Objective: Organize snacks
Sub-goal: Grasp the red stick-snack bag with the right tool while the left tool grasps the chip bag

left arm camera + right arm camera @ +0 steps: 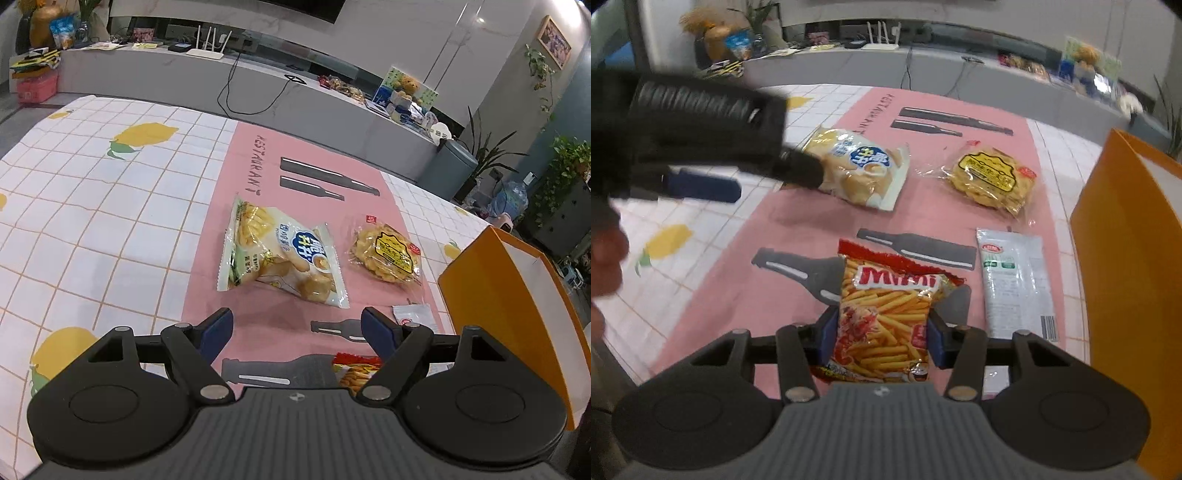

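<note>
The red chip bag (886,314), printed with "Mimi" in white letters over a picture of fries, sits clamped between the blue pads of the right gripper (882,332), both pads pressing its sides. Beyond those fingers lie a pale snack bag (860,170) with a blue round logo and a clear pack of yellow cookies (993,177); just right of them lies a white sachet (1015,280) with a barcode. The left gripper (299,325) hangs with jaws spread wide and nothing between them, the pale bag just ahead. Everything rests on a pink mat (258,158) reading "RESTAURANT", over a checked lemon-print tablecloth (92,192). An orange box (509,295) stands right of the fingers; a grey counter (184,70) runs behind.
</note>
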`<action>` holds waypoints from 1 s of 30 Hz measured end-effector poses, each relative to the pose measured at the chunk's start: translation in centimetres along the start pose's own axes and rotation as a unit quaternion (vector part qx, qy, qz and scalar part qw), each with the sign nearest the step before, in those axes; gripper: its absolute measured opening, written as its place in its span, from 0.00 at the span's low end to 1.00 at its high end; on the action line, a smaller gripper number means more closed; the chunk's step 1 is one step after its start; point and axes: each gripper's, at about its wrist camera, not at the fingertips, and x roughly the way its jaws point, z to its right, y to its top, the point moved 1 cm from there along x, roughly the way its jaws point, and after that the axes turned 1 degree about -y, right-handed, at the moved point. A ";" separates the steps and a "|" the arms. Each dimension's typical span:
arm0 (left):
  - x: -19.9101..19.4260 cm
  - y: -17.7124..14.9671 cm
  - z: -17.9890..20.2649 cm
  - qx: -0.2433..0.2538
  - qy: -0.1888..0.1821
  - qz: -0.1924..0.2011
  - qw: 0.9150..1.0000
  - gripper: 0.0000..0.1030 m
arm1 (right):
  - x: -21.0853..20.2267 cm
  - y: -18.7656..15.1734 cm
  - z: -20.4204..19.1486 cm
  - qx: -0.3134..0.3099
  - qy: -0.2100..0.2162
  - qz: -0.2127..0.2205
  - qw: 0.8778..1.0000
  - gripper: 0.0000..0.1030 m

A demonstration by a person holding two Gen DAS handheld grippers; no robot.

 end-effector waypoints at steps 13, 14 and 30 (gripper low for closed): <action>0.3 0.1 -0.1 0.008 0.003 -0.001 1.000 0.90 | 2.2 -1.3 -0.1 -0.004 0.001 0.069 0.998 0.59; 0.5 0.1 -0.1 0.012 0.004 -0.002 1.000 0.90 | 2.2 -1.4 -0.1 -0.005 0.001 0.076 0.997 0.59; 5.9 4.9 1.1 0.067 0.041 -0.026 0.997 0.92 | 1.8 -3.1 0.4 -0.017 0.014 0.116 0.993 0.55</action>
